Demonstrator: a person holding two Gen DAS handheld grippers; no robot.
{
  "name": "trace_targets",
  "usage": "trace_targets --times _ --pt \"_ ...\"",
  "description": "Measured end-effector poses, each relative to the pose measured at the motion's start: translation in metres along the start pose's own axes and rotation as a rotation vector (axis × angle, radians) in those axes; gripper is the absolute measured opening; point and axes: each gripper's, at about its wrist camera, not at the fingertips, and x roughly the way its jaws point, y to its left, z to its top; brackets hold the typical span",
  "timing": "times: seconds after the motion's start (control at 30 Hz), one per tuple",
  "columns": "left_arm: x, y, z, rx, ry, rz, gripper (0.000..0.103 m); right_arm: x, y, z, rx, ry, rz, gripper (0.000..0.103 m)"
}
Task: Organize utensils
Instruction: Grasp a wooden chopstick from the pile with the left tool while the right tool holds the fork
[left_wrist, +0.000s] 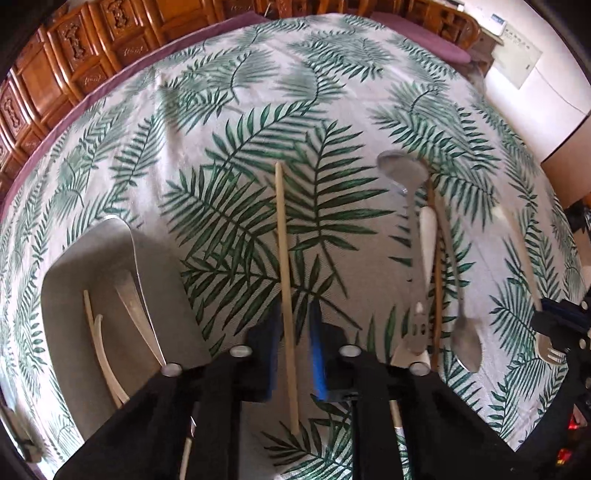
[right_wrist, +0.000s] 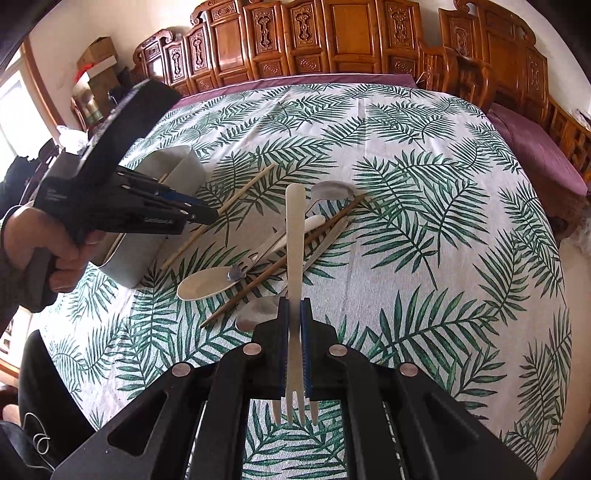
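Nearest you, your right gripper (right_wrist: 294, 354) pinches a metal fork (right_wrist: 294, 280) by its neck, tines toward the camera. Your left gripper (left_wrist: 295, 350) has its fingers pressed onto a pale chopstick (left_wrist: 285, 280), which lies between the pads.

Beyond, the grey holder (left_wrist: 74, 280) at left already contains a few utensils. The task looks roughly half done: a loose pile (right_wrist: 273, 251) of spoons, a small fork and dark chopsticks remains on the leaf-print tablecloth (right_wrist: 424, 258).

Farther out, the cloth is bare and gives open room; carved wooden chairs (right_wrist: 332, 40) border the far edge.
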Motion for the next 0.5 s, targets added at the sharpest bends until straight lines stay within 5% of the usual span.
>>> trace_targets --times 0.5 --pt "0.0021 0.0018 -0.002 -0.024 -0.015 -0.001 0.004 -0.0055 0.0029 -0.001 0.004 0.001 -0.008 0.007"
